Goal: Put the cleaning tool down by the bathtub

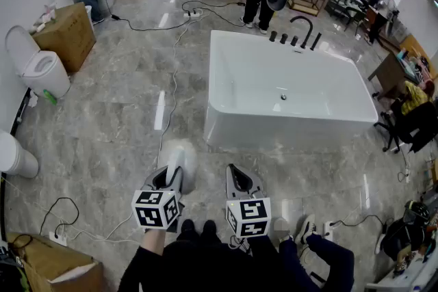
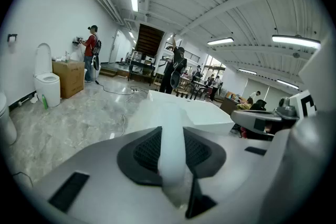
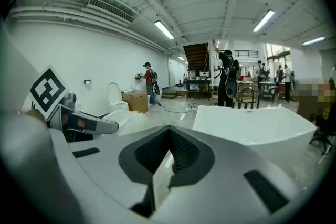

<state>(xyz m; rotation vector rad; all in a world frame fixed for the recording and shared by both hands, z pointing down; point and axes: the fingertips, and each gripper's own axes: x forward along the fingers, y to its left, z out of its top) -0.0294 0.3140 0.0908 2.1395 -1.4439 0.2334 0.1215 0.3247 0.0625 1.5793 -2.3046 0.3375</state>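
Carrying step, as judged: the left gripper [image 1: 172, 174] clamps the handle of the one white fluffy-headed cleaning tool [image 1: 181, 155] above the grey marble floor [image 1: 109, 120], near the one white rectangular bathtub's [image 1: 274, 137] near-left corner. The right gripper [image 1: 237, 171], second of two, is empty, jaws together. Next, the tool should be lowered beside the tub and released.

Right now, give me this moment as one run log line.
left gripper: shut on cleaning tool | right gripper: shut, empty | cleaning tool: off floor, short of bathtub | set-down: not yet done
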